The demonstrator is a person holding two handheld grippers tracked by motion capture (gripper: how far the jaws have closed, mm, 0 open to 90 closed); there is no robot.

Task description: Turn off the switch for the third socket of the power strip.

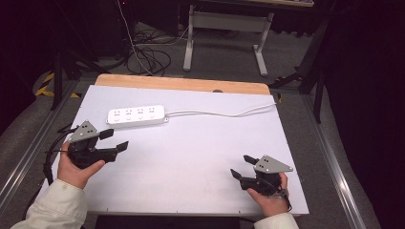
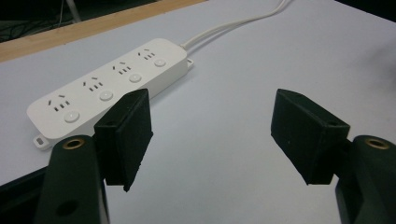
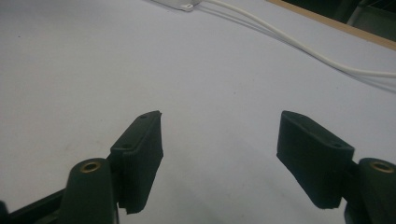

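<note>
Currently | power strip (image 1: 136, 115) lies flat at 11 o'clock on the table (image 1: 191, 157), cord trailing toward 2 o'clock | left gripper (image 1: 117, 140) spread wide, empty, nearest | right gripper (image 1: 243, 166) released, empty | likely light, rigid, smooth plastic: grasp across narrow sides.

Power strip (image 1: 136, 116) on table (image 1: 191, 157), beyond left tongs (image 1: 117, 139).

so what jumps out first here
A white power strip lies at the far left of the white table, its cord trailing right to the edge. Nearer the person, the left claw and right claw stand open, holding nothing.
</note>
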